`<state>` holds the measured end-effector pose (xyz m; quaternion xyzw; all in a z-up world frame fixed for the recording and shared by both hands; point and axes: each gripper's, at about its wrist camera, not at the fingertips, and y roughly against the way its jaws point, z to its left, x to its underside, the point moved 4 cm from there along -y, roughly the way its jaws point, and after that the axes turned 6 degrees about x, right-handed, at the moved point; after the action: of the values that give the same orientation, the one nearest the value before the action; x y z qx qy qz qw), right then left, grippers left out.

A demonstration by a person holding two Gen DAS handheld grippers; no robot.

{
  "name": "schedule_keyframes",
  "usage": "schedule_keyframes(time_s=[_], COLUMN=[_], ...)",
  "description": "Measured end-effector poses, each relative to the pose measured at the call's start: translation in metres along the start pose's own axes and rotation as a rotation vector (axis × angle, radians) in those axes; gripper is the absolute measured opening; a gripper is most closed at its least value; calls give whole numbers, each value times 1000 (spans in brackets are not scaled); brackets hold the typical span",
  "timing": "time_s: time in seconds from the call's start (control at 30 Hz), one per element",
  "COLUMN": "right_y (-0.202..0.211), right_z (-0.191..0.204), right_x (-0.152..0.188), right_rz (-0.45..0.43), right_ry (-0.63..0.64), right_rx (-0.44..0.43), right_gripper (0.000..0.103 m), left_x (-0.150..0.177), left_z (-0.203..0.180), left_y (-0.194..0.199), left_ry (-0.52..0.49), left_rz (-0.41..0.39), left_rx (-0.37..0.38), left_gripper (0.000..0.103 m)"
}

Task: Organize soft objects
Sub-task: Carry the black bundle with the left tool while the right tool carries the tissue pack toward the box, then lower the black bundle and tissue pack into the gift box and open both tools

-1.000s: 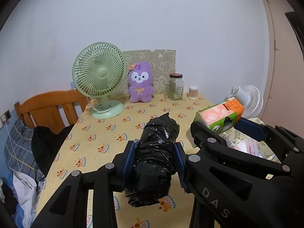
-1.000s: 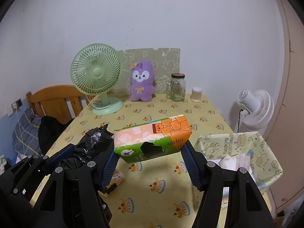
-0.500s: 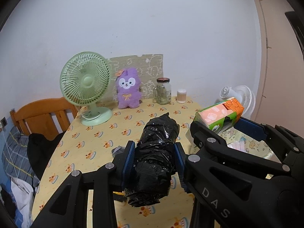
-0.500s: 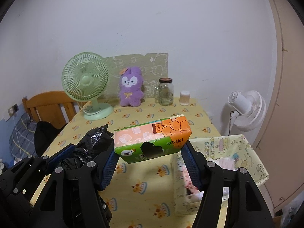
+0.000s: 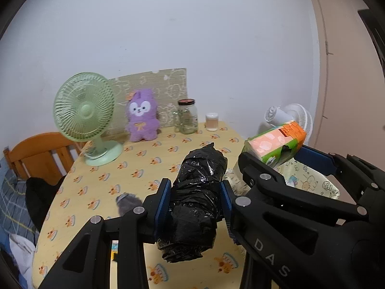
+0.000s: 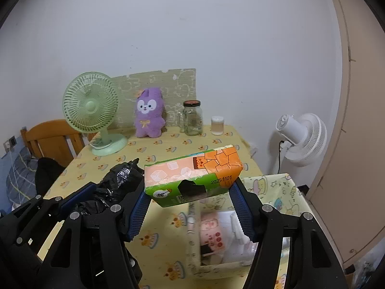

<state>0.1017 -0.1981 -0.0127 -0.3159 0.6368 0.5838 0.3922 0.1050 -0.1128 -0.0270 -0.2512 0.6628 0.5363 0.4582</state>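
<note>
My left gripper (image 5: 195, 204) is shut on a black plastic-wrapped roll (image 5: 196, 200) and holds it above the yellow tablecloth (image 5: 134, 168). My right gripper (image 6: 192, 207) is shut on an orange and green tissue pack (image 6: 192, 172), held in the air above the left rim of a cream fabric basket (image 6: 286, 187) at the table's right side. The pack also shows in the left wrist view (image 5: 276, 144), and the roll in the right wrist view (image 6: 118, 183). A purple plush toy (image 6: 149, 115) stands at the back of the table.
A green desk fan (image 6: 93, 110), a glass jar (image 6: 192, 118) and a small cup (image 6: 217, 125) stand along the back. The basket holds white and pink packs (image 6: 216, 231). A small grey item (image 5: 127, 202) lies on the table. A wooden chair (image 6: 53, 134) is left, a white fan (image 6: 300, 134) right.
Both grippers have pulled back and risen with their loads. The basket now lies under the right gripper and its inside shows. The back-row things look farther off.
</note>
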Motion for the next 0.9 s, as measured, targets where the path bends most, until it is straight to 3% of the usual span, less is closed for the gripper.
schedule_keyframes(time_s=[0.37, 0.9], right_y=[-18, -52], right_z=[-28, -72], right_x=[-7, 10], right_rz=[-5, 51], right_ry=[15, -12], right_rx=[52, 81], right_gripper=[68, 68], left_x=[-8, -1], left_z=[-22, -59], left_y=[-24, -64], left_ry=[-9, -37], left_rz=[3, 63], left_rx=[33, 77], left_gripper=[43, 43])
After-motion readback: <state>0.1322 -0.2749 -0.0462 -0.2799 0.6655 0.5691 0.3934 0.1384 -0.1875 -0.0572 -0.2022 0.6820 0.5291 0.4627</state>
